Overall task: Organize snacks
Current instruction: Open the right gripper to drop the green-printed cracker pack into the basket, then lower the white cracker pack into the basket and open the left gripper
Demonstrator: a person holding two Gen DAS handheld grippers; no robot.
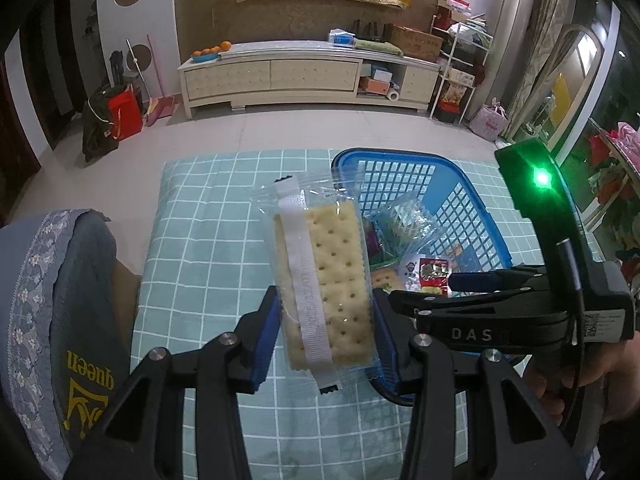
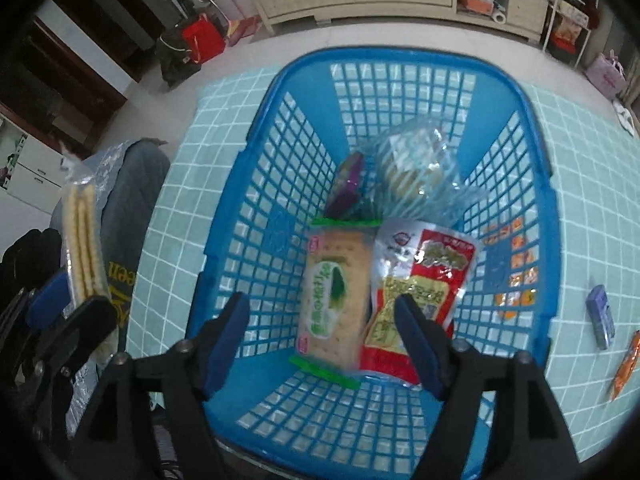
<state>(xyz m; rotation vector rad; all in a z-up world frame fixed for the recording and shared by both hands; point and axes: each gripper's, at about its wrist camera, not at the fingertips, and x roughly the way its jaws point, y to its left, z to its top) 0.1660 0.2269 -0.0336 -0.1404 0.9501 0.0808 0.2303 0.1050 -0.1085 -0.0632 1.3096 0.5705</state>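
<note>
My left gripper (image 1: 326, 332) is shut on a clear-wrapped cracker pack (image 1: 324, 280) and holds it upright above the teal checked cloth, left of the blue basket (image 1: 404, 160). The same pack shows edge-on at the left of the right wrist view (image 2: 82, 248). My right gripper (image 2: 322, 334) is open and empty, hovering over the blue mesh basket (image 2: 260, 184). In the basket lie a green-labelled cracker pack (image 2: 334, 292), a red and yellow snack bag (image 2: 420, 284), a purple packet (image 2: 346, 190) and a clear-wrapped round snack (image 2: 412, 164).
A purple-blue small box (image 2: 600, 316) and an orange packet (image 2: 626, 366) lie on the cloth right of the basket. A grey cushion (image 1: 60, 304) with yellow lettering sits at the cloth's left edge. A cream TV cabinet (image 1: 308, 74) stands across the tiled floor.
</note>
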